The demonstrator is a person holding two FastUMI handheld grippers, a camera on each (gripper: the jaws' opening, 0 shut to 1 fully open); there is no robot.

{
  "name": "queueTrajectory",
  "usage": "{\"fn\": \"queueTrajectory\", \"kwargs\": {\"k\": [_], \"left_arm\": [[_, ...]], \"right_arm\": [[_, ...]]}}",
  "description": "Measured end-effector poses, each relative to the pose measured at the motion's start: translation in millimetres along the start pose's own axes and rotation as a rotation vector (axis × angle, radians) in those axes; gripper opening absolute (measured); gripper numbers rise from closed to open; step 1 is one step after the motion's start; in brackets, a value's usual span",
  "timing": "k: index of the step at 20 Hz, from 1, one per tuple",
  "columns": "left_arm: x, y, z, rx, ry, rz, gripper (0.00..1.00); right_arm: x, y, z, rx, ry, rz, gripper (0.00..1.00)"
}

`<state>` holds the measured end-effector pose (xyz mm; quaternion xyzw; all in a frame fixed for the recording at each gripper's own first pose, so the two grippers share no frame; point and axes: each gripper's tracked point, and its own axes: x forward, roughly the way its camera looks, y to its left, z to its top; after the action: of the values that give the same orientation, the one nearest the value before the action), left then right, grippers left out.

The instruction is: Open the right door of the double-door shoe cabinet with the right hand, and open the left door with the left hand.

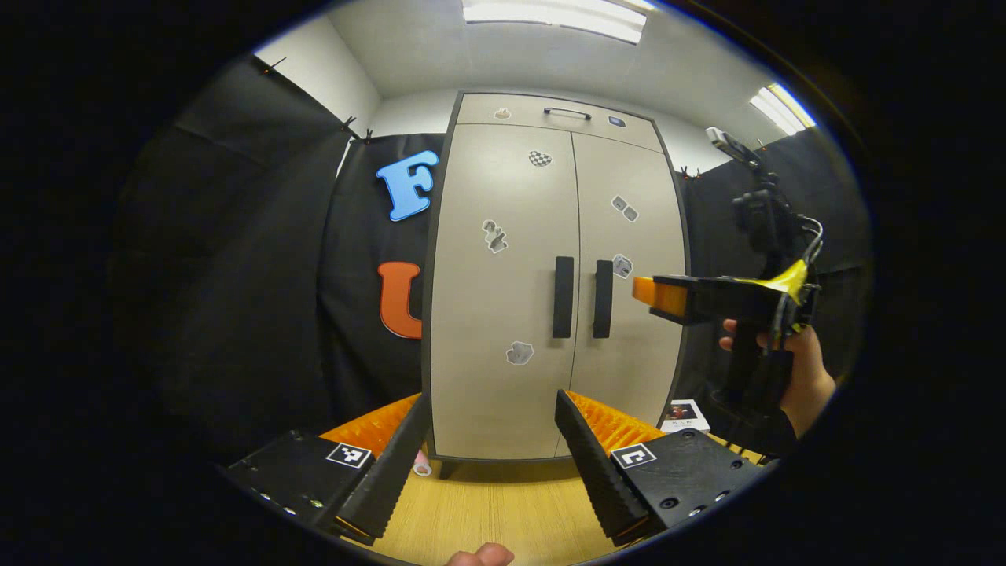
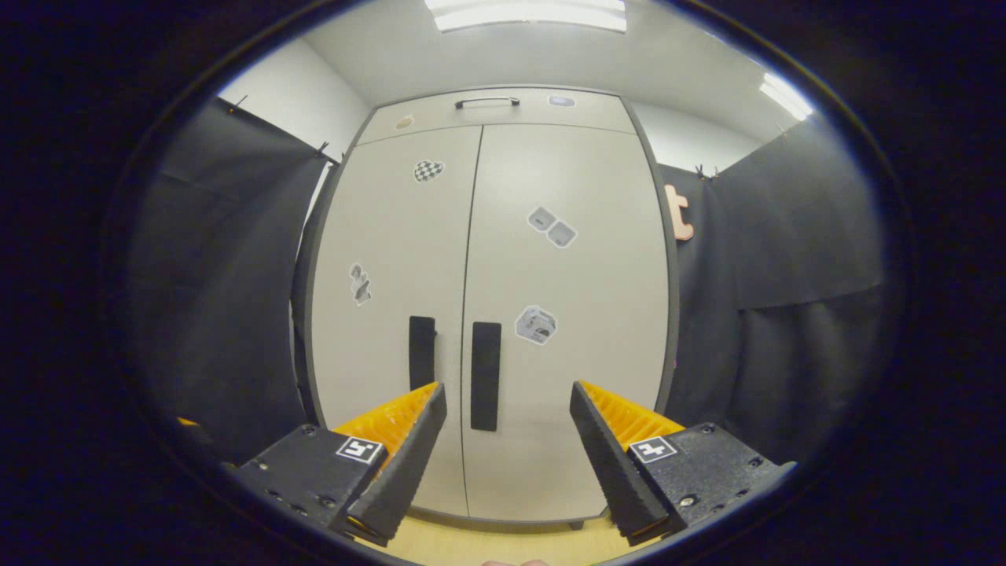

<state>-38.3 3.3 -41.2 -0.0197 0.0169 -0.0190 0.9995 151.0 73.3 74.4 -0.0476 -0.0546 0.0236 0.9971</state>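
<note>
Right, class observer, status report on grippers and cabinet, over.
Left gripper open, back from the cabinet. Right gripper open, nearing right handle. Both doors shut. Nothing in the way.

Your left gripper view looks straight at the shoe cabinet [image 1: 558, 275] from farther back and sees the floor [image 1: 503, 503]. Your right gripper view sits closer, facing its doors. Both views share the two door handles [image 2: 485, 376].

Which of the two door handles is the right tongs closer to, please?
The right door's handle: in the right gripper view it lies between the open right tongs, while the left door's handle sits just outside them.
</note>
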Motion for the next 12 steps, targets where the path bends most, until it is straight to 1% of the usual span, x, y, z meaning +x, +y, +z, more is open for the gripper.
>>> {"fn": "queueTrajectory", "kwargs": {"k": [3, 6, 7, 9, 11, 12], "left_arm": [[-5.6, 15.6, -3.5, 0.012, -0.001, 0.032, 0.95], [-9.3, 34.6, -6.5, 0.01, 0.007, 0.075, 0.95], [-11.3, 41.1, -7.7, 0.006, 0.009, 0.088, 0.95], [-12.7, 53.7, -11.1, 0.002, 0.017, 0.114, 0.95], [-13.5, 62.1, -13.7, 0.0, 0.025, 0.134, 0.95], [-13.1, 66.1, -15.5, -0.001, 0.031, 0.141, 0.95]], "right_arm": [[40.7, 4.3, -4.0, 0.005, -0.001, -0.022, 0.99], [73.8, 10.2, -19.1, 0.03, 0.055, -0.016, 0.99], [81.9, 10.3, -21.8, 0.046, 0.068, -0.019, 0.99], [96.0, 8.3, -26.4, 0.076, 0.085, -0.032, 0.96], [106.1, 9.2, -29.3, 0.1, 0.093, -0.033, 0.97], [109.6, 8.5, -32.0, 0.104, 0.099, -0.036, 0.94]]}}
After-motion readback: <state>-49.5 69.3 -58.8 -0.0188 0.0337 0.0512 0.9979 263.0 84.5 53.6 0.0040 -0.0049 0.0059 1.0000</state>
